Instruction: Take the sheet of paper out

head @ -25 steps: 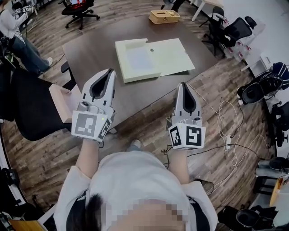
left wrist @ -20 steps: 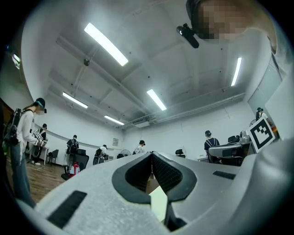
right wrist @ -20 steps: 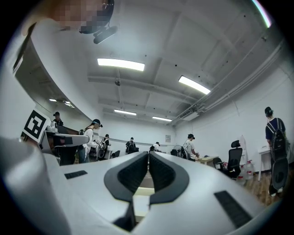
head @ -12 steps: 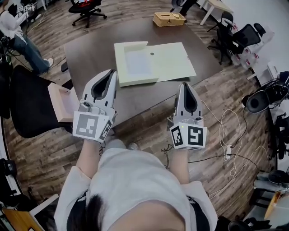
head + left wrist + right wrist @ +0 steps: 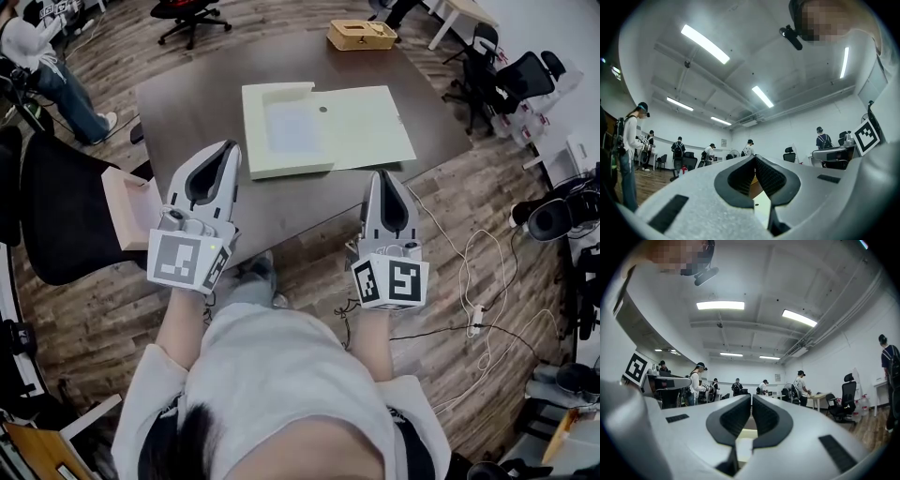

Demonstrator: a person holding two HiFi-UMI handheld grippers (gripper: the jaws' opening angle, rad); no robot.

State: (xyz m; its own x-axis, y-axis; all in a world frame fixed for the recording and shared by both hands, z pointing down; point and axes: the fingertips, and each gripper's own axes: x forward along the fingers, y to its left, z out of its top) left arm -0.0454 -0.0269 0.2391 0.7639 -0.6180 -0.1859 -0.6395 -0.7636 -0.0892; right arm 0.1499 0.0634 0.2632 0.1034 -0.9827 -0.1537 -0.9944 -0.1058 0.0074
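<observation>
An open pale yellow folder (image 5: 361, 117) lies on the dark brown table (image 5: 187, 103). A white sheet of paper (image 5: 289, 129) rests flat in its left half. My left gripper (image 5: 228, 147) hovers over the table's near left part, short of the folder, its tips together and empty. My right gripper (image 5: 382, 174) hangs at the table's near edge, just below the folder's right half, also shut on nothing. In the left gripper view the jaws (image 5: 754, 157) meet at the tips, as they do in the right gripper view (image 5: 751, 395).
A wooden box (image 5: 361, 35) stands at the table's far end. At the left a black chair (image 5: 56, 216) holds a tan box (image 5: 127, 202). Cables (image 5: 469, 272) trail over the floor at the right, near office chairs (image 5: 525, 70). A person (image 5: 47, 66) stands far left.
The person has stepped closer to the table, so both grippers have come nearer the folder. A foot now shows under the near table edge. Both grippers stay shut.
</observation>
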